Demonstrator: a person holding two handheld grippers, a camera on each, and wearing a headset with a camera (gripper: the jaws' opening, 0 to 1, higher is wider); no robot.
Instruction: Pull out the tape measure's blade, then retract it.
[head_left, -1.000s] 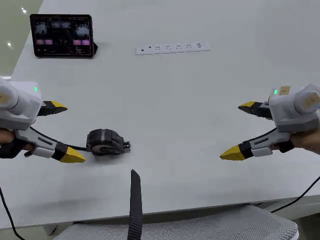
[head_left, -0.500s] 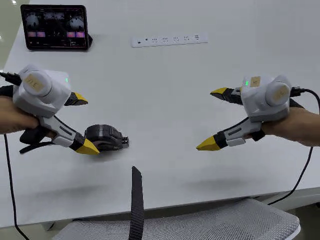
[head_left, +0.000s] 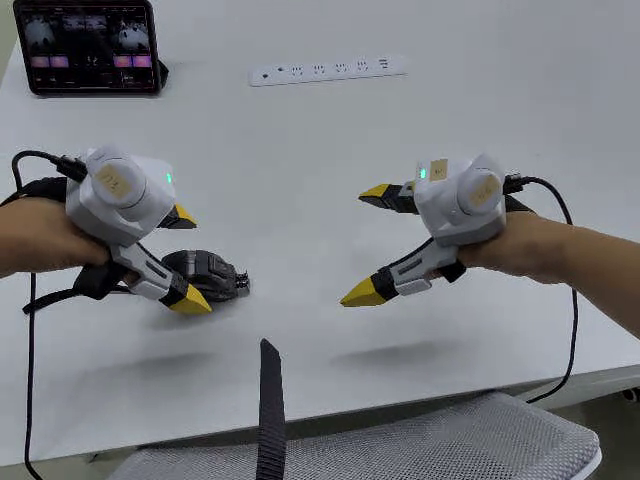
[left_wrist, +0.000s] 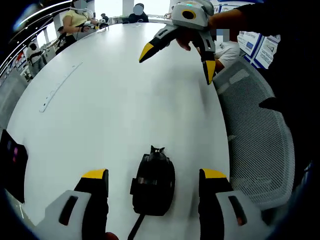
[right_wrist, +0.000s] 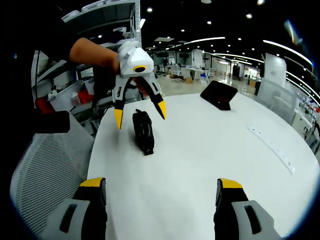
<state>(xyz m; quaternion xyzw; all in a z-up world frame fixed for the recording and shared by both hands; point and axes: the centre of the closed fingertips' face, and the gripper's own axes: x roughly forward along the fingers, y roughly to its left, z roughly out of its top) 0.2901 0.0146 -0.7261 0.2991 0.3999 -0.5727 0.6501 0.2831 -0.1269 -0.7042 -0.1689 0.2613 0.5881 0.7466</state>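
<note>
Straddling the tape measure (left_wrist: 153, 182), your left gripper (head_left: 189, 259) is holding its jaws apart — the right gripper (head_left: 364, 243) is hovering nearby, jaws spread too.

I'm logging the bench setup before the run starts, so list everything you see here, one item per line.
Table: one, white, under everything.
Tape measure: one, black, on the table between the left gripper's jaws, with a gap on each side in the left gripper view.
Tablet: one, black with a lit screen, far left corner of the table.
Power strip: one, white, flat on the far side of the table.
Chair: one, grey mesh, at the near edge of the table.
Strap: one, black, at the bottom of the head view.
Left gripper: one, white with yellow tips, open.
Right gripper: one, white with yellow tips, open, above bare table.
Left hand, right hand: one on each gripper.
</note>
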